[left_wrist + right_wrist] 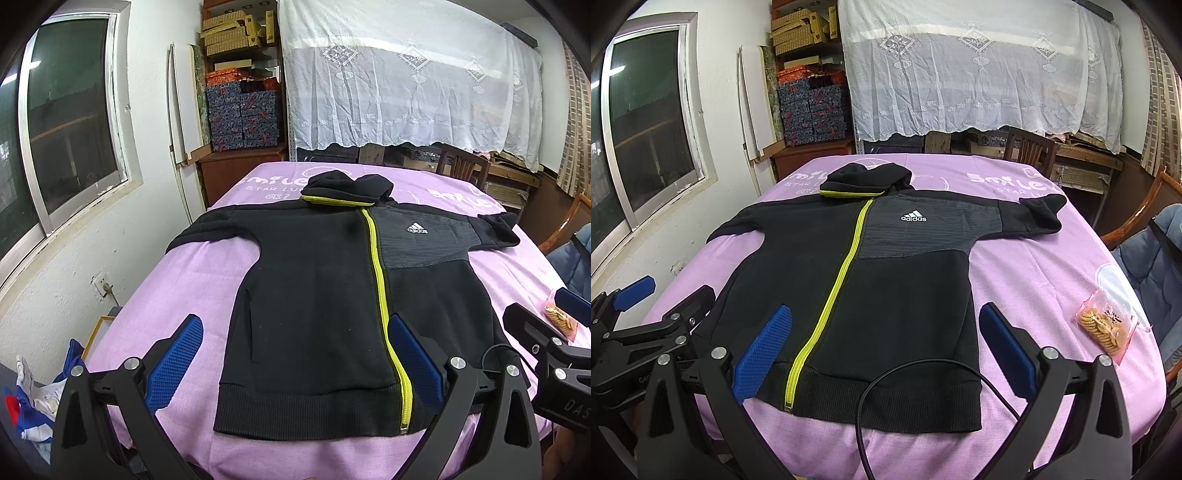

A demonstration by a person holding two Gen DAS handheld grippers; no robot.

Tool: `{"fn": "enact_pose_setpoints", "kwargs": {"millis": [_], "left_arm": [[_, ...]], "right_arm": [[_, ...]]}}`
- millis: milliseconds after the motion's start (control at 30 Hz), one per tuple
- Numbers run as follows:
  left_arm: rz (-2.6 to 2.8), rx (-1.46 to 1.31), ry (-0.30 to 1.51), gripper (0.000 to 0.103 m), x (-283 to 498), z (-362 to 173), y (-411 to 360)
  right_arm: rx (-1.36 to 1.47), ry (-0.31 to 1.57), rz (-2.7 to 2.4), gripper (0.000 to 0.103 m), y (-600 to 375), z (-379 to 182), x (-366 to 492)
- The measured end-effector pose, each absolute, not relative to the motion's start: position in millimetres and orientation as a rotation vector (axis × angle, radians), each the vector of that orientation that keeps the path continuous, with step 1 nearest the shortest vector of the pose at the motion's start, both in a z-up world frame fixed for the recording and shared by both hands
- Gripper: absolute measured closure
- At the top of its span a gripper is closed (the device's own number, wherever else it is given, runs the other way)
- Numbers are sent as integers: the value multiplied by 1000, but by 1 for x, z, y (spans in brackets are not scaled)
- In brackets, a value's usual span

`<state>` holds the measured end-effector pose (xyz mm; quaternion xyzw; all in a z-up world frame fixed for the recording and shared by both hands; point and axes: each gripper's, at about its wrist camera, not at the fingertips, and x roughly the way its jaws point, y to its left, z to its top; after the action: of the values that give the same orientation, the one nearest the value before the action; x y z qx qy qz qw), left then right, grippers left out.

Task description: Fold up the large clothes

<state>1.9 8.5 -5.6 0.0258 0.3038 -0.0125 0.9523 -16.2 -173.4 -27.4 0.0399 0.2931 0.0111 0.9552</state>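
Observation:
A black hooded jacket with a yellow-green zipper lies flat, front up, on the purple tablecloth. Its hood is bunched at the far end and both sleeves spread sideways. My left gripper hovers open above the hem, its blue pads straddling the jacket's left half. My right gripper hangs open over the hem's right half, holding nothing. Each gripper shows at the edge of the other's view. A black cable loops across the hem.
A clear bag of biscuits lies on the cloth at the right. Wooden chairs stand at the far side and right. A wall with a window runs along the left; clothes lie on the floor there.

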Motion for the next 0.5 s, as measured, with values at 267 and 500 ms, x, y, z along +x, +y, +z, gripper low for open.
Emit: {"fn": "enact_pose_setpoints", "kwargs": {"millis": [267, 500], "left_arm": [[-25, 53, 619, 3, 2, -6, 8], [-24, 54, 621, 3, 2, -7, 9]], "right_arm": [[82, 595, 23, 4, -174, -27, -16], [82, 596, 24, 4, -174, -28, -16]]}}
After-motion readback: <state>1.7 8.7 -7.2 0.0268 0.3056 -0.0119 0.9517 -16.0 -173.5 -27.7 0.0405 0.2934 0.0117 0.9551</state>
